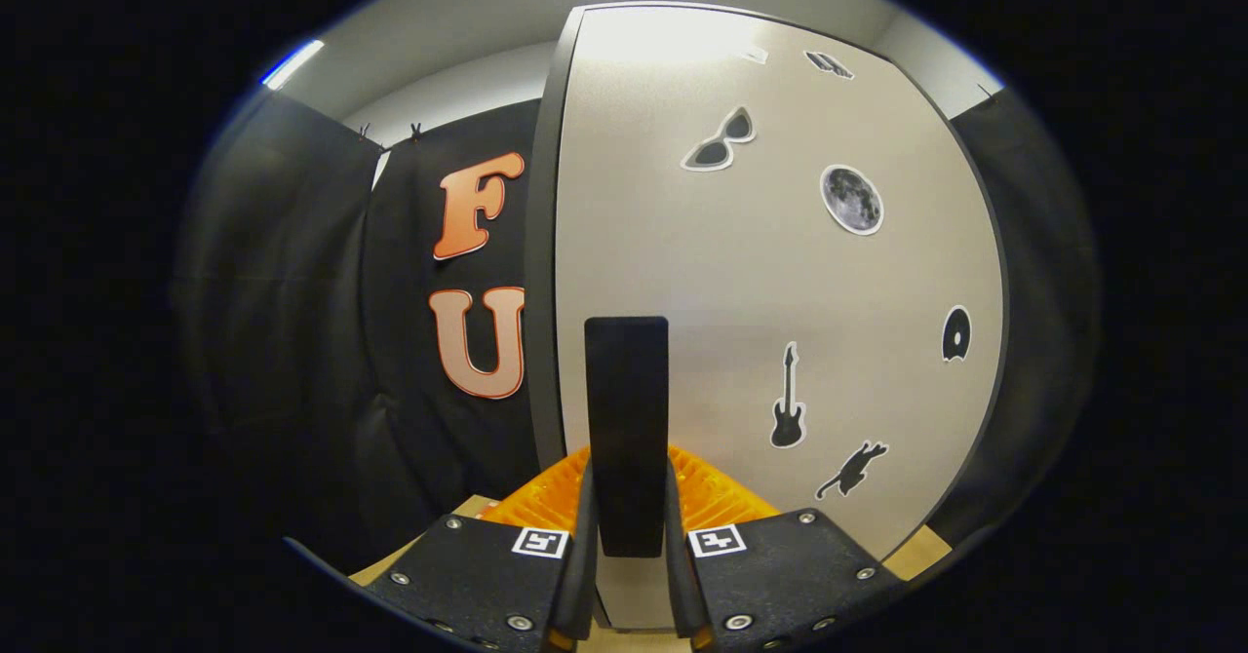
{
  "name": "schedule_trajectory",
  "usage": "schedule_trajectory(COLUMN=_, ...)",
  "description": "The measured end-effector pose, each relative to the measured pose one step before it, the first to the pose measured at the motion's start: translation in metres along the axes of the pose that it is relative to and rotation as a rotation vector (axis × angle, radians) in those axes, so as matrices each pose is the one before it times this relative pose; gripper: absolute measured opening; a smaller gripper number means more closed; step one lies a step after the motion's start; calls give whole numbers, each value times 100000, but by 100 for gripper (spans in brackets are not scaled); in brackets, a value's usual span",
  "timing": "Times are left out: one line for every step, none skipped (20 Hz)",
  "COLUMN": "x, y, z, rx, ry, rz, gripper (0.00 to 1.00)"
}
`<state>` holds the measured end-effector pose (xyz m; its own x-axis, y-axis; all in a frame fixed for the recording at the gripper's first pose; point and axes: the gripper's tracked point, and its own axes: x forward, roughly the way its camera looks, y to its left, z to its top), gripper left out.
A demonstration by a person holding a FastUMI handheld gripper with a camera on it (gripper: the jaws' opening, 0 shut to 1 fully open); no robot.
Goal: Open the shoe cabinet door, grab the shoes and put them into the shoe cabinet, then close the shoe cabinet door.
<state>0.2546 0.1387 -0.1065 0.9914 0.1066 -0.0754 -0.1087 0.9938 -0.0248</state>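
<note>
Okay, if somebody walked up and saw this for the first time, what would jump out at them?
First, the pale cabinet door rising just ahead, dotted with stickers: sunglasses and a moon high up, a guitar and a cat lower down. Then the dark upright handle on the door, with the gripper closed on it, one of the fingers pressing each side.

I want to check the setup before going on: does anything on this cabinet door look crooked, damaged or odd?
Nothing stands out. The cabinet door looks intact, its stickers lie flat, and the gripper is closed squarely on the dark upright handle.
</note>
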Motion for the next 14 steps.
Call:
schedule_trajectory(x=-119, y=59, z=-52, rx=922, ry=576, rz=434, gripper=30)
schedule_trajectory(x=-200, y=68, z=71, rx=424, ry=329, rz=115, gripper=30)
schedule_trajectory(x=-267, y=-119, z=51, rx=-750, ry=44, rz=-254, gripper=30)
schedule_trajectory(x=-407, y=-34, z=110, rx=-1106, ry=-28, rz=-600, gripper=30)
schedule_trajectory(x=-430, y=-71, z=30, rx=-852, ry=6, rz=-691, gripper=29)
schedule_trajectory(x=-477, y=-88, z=83, rx=-513, ry=115, rz=-494, gripper=30)
schedule_trajectory(x=-678, y=33, z=-4, rx=-333, ry=137, rz=-204, gripper=30)
schedule_trajectory(x=-770, y=-58, z=67, rx=-367, ry=429, rz=-231, gripper=30)
schedule_trajectory(x=-953, y=-341, z=-264, rx=-848, ry=472, rz=-444, gripper=30)
schedule_trajectory(x=-839, y=-293, z=-24, rx=-985, ry=370, rz=-755, gripper=30)
schedule_trajectory(x=-620, y=-128, z=-41, rx=-568, ry=574, rz=-494, gripper=29)
schedule_trajectory(x=-637, y=-207, z=-9, rx=106, ry=400, rz=-357, gripper=30)
schedule_trajectory(x=-564, y=-452, z=-3, rx=363, ry=94, rz=-456, gripper=30)
schedule_trajectory(x=-578, y=-345, z=-20, rx=138, ry=196, rz=-517, gripper=30)
